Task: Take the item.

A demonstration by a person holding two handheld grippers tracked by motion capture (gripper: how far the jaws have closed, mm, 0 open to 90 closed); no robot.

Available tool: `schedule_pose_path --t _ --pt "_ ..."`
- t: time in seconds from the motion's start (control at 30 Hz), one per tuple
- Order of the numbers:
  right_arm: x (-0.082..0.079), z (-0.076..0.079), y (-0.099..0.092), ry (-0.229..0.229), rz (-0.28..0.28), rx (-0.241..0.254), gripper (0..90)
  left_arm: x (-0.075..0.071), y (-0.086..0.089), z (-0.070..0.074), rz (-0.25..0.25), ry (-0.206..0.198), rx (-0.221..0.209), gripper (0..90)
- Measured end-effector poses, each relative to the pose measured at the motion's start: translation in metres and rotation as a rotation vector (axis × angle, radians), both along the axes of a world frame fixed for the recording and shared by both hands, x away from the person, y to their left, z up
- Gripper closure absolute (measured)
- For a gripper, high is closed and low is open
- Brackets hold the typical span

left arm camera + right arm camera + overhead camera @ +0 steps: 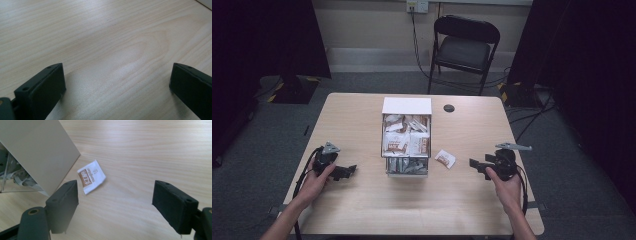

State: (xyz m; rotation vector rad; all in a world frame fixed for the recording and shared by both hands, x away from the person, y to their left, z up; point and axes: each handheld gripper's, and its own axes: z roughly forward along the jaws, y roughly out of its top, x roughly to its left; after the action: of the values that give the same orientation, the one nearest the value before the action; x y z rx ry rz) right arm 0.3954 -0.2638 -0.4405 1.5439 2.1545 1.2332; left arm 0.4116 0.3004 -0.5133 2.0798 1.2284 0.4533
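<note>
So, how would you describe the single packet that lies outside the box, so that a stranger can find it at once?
Start at the wooden table and find the white box full of packets at its middle. Just to the right of the box's near end, between it and the right gripper, one small white packet with brown print lies flat on the bare wood. It alone is loose, while the others sit packed inside the box.

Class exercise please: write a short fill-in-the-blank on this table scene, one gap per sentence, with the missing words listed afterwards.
1. The loose packet lies on the ____ beside the box.
2. The right hand-held gripper has its jaws ____.
3. The left hand-held gripper holds ____.
4. Behind the table stands a black ____.

Missing words: table; open; nothing; chair
</note>
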Motion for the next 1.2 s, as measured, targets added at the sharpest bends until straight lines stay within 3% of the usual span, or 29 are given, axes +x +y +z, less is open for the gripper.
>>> schedule_pose_path --t 0.2,0.5,0.6,0.7,0.87,1.0,1.1,1.2 --pt "-0.012 -0.004 -0.022 0.005 -0.057 -0.027 20.0 0.0 0.0 0.0 0.002 -0.003 0.0 0.0" --pt "-0.024 -0.023 -0.047 0.064 -0.149 -0.091 19.4 0.0 0.0 0.0 0.005 -0.004 -0.001 0.0" --pt "-0.027 -0.028 -0.05 0.08 -0.174 -0.145 19.4 0.0 0.0 0.0 0.006 -0.004 -0.001 0.0" --pt "-0.028 -0.033 -0.053 0.105 -0.197 -0.151 19.7 0.0 0.0 0.0 0.006 -0.004 -0.001 0.0" --pt "-0.028 -0.043 -0.054 0.142 -0.215 -0.218 19.1 0.0 0.0 0.0 0.006 -0.004 -0.001 0.0" --pt "-0.031 -0.047 -0.051 0.094 -0.25 -0.263 17.8 0.0 0.0 0.0 0.006 -0.004 -0.002 0.0" --pt "-0.034 -0.057 -0.043 0.009 -0.254 -0.323 12.2 0.0 0.0 0.0 0.006 -0.004 -0.001 0.0" --pt "-0.035 -0.058 -0.042 0.001 -0.269 -0.318 11.6 0.0 0.0 0.0 0.006 -0.004 -0.001 0.0"
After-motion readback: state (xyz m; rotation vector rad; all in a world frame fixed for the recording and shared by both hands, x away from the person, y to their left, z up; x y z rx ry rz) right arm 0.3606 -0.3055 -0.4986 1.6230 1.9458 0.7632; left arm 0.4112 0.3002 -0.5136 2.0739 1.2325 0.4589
